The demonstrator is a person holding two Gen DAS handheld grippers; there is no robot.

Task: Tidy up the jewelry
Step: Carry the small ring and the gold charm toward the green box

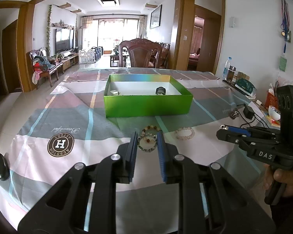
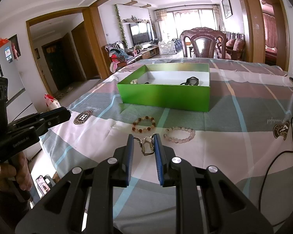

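Observation:
A green box (image 1: 148, 105) (image 2: 166, 97) stands open in the middle of the checked tablecloth, with a black watch (image 1: 160, 91) (image 2: 192, 81) and a small pale item (image 2: 134, 81) inside. In front of it lie a brown bead bracelet (image 1: 146, 129) (image 2: 144, 124) and a pink bead bracelet (image 1: 185, 133) (image 2: 179, 135). My left gripper (image 1: 147, 136) (image 2: 67, 115) hovers off the table's left side, narrowly open and holding nothing. My right gripper (image 2: 143, 138) (image 1: 222, 126) is shut on a silver chain (image 2: 146, 146) that spans its pads and hangs in a loop.
Black cables (image 2: 279, 156) and an adapter (image 1: 249, 113) lie at the table's right. Bottles and boxes (image 1: 244, 86) line the right wall edge. A black round object (image 1: 1, 166) sits at the near left. A wooden chair (image 1: 141, 54) stands beyond the far edge.

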